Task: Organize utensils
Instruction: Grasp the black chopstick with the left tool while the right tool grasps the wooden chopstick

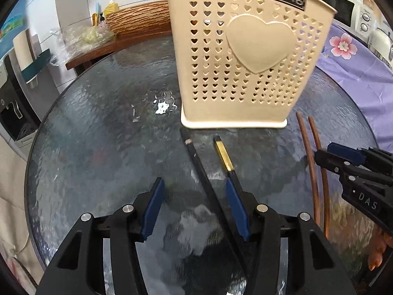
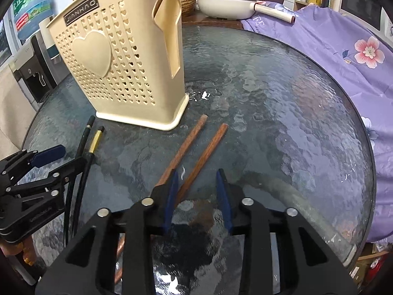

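Chopsticks, two pairs of them, lay flat on the round glass desk (image 2: 282, 98), near the foot of the cream holder (image 1: 245, 56) that stood upright at the far side. None of the four had gone into the holder yet, so by my judgement nearly all of the sorting was left; something reddish rose behind its rim, too cut off to name.

Largest first, the holder filled the far middle of both views. Only the right wrist view showed the spoon-shaped slot in its side wall, and the white pan (image 2: 221, 5) beyond. Only the left wrist view showed the basket (image 1: 140, 17) on the shelf at far left.

The brown wooden pair (image 2: 196, 147) lay to the right, the black pair (image 1: 196, 157) to the left.

The left claw (image 1: 194, 196) stood spread, one black stick between its pads and the gold-banded one just outside the right pad. The right claw (image 2: 196, 186) stood partly spread around one brown stick, its pads not visibly pressing it.
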Demonstrator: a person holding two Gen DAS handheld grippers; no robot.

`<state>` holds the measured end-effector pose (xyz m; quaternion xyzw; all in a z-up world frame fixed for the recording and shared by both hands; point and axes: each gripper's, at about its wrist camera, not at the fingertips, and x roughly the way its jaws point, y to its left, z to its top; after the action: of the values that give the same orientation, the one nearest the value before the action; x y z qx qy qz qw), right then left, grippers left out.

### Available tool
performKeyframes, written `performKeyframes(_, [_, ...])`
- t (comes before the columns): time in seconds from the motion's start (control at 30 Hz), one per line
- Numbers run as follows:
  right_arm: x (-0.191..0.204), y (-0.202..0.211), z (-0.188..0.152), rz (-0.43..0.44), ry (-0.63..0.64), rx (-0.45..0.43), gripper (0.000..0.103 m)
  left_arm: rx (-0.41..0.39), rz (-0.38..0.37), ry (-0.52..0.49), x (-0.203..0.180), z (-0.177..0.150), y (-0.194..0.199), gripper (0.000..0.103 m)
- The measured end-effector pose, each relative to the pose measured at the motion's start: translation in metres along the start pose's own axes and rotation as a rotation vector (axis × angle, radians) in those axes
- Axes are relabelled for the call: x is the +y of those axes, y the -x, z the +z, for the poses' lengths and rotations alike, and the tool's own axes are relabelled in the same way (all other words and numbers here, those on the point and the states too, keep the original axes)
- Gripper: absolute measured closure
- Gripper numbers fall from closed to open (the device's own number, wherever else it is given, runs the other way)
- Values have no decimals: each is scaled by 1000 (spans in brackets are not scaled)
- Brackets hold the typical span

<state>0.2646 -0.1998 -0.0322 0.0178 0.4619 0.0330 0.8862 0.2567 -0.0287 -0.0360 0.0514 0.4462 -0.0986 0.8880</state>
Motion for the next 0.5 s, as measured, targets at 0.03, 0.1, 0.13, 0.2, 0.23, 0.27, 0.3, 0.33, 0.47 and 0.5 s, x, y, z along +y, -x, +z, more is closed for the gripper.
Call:
performKeyframes(0.03, [1, -1, 1, -1, 1, 4, 75, 3, 0, -1, 1, 2, -2, 55])
performKeyframes(0.1, [2, -4, 7, -4, 5, 12, 77, 12, 0, 1, 1, 8, -5, 60])
performKeyframes(0.13, [3, -6, 10, -14, 12, 16, 78, 18, 1, 0, 1, 12, -7, 63])
performKeyframes(0.2, [5, -10, 16, -26, 22, 24, 80, 28, 0, -1, 3, 16, -11, 66])
performKeyframes(0.23, [5, -12, 18, -28, 24, 28, 80, 36, 1, -2, 3, 20, -12, 69])
performKeyframes(0.27, [6, -14, 20, -31, 25, 30, 82, 42, 5, -7, 3, 22, -14, 73])
performKeyframes(0.3, [6, -15, 22, -36, 25, 32, 83, 46, 8, -11, 4, 25, -16, 75])
performKeyframes(0.33, [6, -17, 25, -43, 25, 34, 84, 50, 6, -10, 4, 27, -17, 77])
performKeyframes(0.47, [9, -22, 31, -53, 27, 42, 86, 61, 18, -16, 5, 32, -20, 87])
performKeyframes(0.5, [9, -23, 33, -56, 25, 43, 87, 60, 23, -19, 5, 32, -21, 89])
